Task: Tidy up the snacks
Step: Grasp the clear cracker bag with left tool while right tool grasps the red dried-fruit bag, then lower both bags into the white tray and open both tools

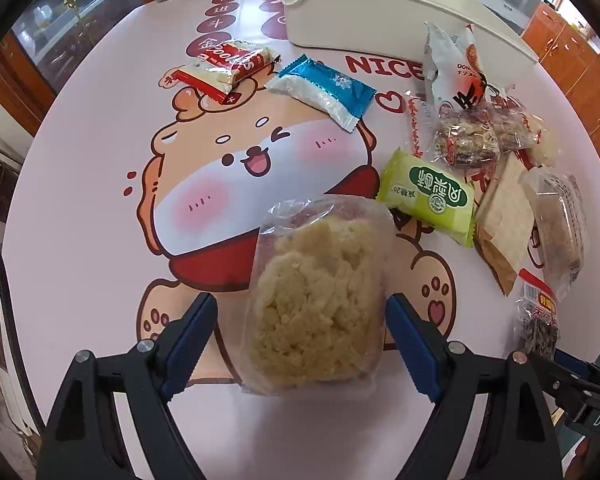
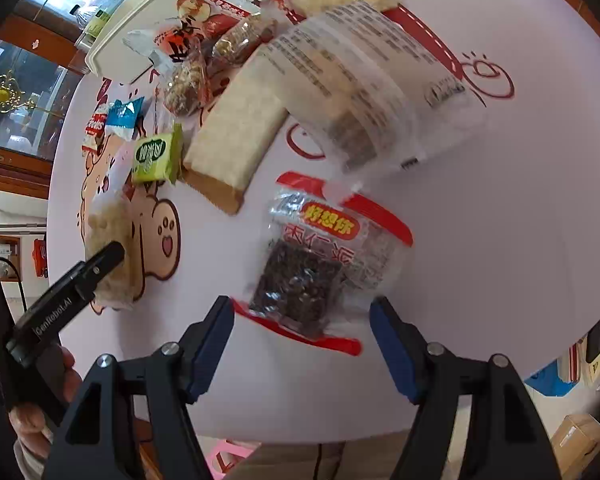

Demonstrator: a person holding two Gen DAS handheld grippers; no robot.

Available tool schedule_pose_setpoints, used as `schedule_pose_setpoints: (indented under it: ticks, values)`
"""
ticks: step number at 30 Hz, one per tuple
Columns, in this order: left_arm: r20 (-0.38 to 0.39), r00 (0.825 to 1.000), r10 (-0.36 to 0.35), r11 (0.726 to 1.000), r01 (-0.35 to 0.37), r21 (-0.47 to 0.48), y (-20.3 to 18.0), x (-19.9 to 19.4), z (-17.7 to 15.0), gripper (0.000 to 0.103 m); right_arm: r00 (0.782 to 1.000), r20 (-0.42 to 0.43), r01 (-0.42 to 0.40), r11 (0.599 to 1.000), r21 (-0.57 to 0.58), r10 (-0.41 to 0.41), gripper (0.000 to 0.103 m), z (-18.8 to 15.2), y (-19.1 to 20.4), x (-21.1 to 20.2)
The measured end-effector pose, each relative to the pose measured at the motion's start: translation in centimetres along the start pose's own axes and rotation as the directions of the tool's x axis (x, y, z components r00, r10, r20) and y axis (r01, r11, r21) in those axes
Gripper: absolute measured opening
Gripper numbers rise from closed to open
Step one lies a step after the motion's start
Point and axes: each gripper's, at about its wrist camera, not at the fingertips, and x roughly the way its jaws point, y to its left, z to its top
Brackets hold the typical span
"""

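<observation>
My left gripper (image 1: 300, 312) is open, its blue fingers on either side of a clear bag of pale crumbly snack (image 1: 316, 304) lying on the table; the right finger is close to the bag, the left one apart. My right gripper (image 2: 302, 318) is open around the near end of a red-edged clear packet with a dark square bar (image 2: 300, 276), not touching it. That packet also shows in the left wrist view (image 1: 538, 320). The crumbly bag and the left gripper's finger (image 2: 100, 260) show in the right wrist view.
A white bin (image 1: 380, 12) stands at the far side. Loose snacks lie around: red-white packets (image 1: 224, 68), a blue packet (image 1: 324, 90), a green packet (image 1: 432, 196), a tan wafer pack (image 2: 236, 140), a clear cake pack (image 2: 364, 80), nut bars (image 1: 466, 140). The table edge is near me.
</observation>
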Motion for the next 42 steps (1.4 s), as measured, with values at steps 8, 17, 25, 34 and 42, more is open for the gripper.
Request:
schedule_pose_setpoints:
  ticks: [8, 17, 25, 34, 42]
  values:
    - [-0.017, 1.000, -0.002, 1.000, 0.002, -0.001, -0.9, 0.9, 0.6, 0.085, 0.984, 0.072, 0.175, 0.968, -0.183, -0.164, 0.068, -0.5, 3.2, 0.9]
    - [-0.018, 1.000, 0.017, 1.000, -0.017, 0.015, -1.6, 1.6, -0.2, 0.079, 0.972, 0.148, 0.221, 0.931, -0.290, -0.185, 0.057, -2.1, 3.6, 0.8]
    - [-0.006, 1.000, 0.026, 1.000, -0.026, -0.017, -1.5, 0.7, -1.2, 0.056, 0.975, 0.150, 0.204, 0.923, -0.325, -0.163, 0.057, -3.0, 2.8, 0.5]
    - [0.056, 0.998, 0.012, 1.000, -0.010, -0.025, -1.4, -3.1, -1.4, 0.056, 0.971, 0.204, 0.202, 0.894, -0.400, -0.128, 0.057, -2.3, 4.7, -1.6]
    - [0.225, 0.974, 0.006, 1.000, -0.007, 0.004, -2.8, -9.8, 2.0, 0.056, 0.945, 0.320, 0.219, 0.867, -0.448, -0.073, 0.057, -0.1, 6.8, -5.9]
